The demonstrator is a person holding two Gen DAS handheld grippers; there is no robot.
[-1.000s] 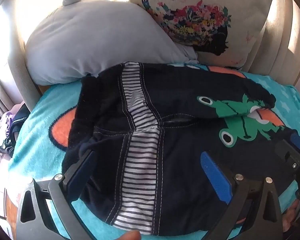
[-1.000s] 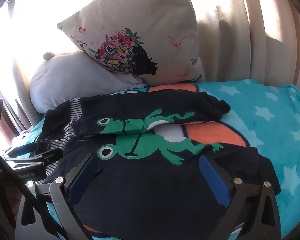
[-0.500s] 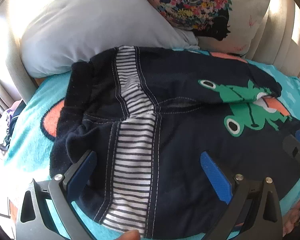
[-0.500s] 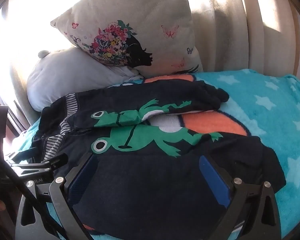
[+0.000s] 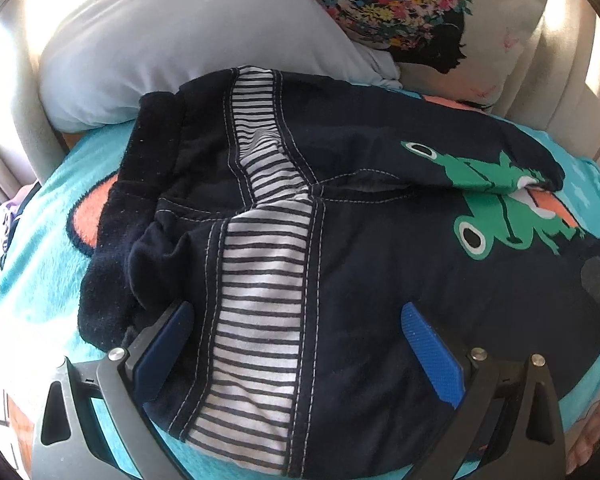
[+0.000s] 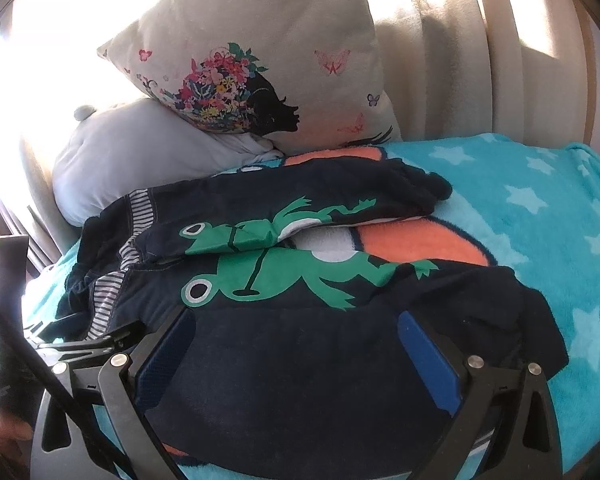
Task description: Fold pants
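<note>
Dark navy child's pants [image 5: 372,216] with a striped side panel and green frog prints lie spread on a turquoise blanket. The waistband end is at the left, the legs [image 6: 308,208] run to the right. My left gripper [image 5: 296,336] is open, its blue pads low over the near edge of the waist end, one pad on each side of the striped panel. My right gripper [image 6: 296,344] is open, low over the near leg just below the frog print [image 6: 284,276]. The left gripper also shows at the left of the right wrist view [image 6: 88,340].
A grey pillow [image 5: 180,48] and a cream pillow with a floral head print [image 6: 260,68] lean against the beige headboard behind the pants. The turquoise star blanket [image 6: 548,208] stretches to the right. The bed edge drops off at the left.
Both grippers have moved forward and lower toward the pants; the garment fills more of each view. The pants have not moved. Both grippers stay open.
</note>
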